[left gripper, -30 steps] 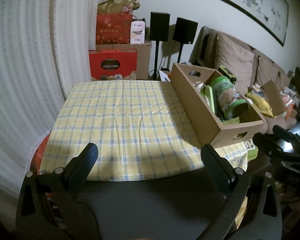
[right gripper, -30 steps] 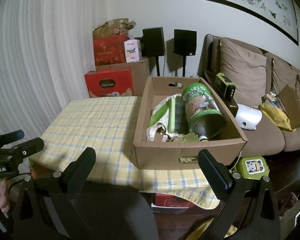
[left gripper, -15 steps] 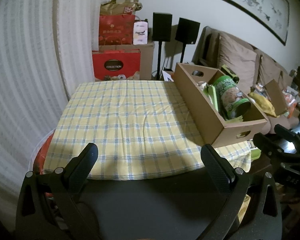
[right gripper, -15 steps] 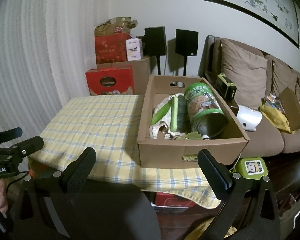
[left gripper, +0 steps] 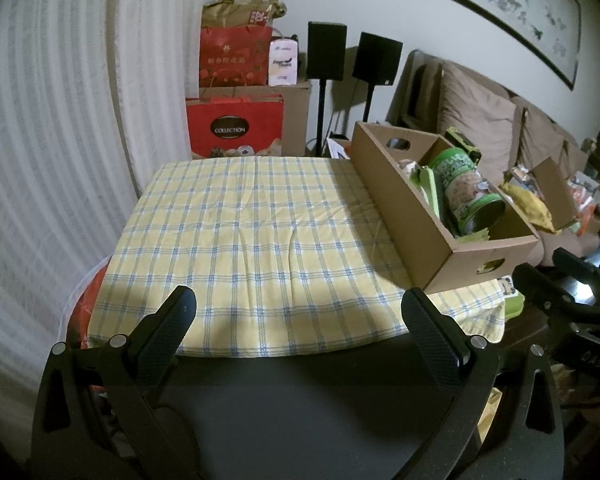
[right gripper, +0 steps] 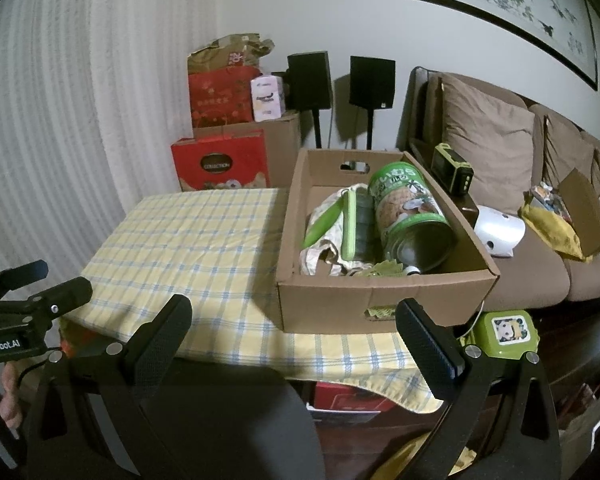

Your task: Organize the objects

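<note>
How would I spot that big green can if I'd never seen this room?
Find the table with the yellow checked cloth; an open cardboard box sits on its sofa side. Inside, the green can lies on its side along the right wall, the only round tin there, beside a flat green case.

White wall, framed painting; brown sofa (cushioned); two black speakers on stands; pale ribbed curtain.
</note>
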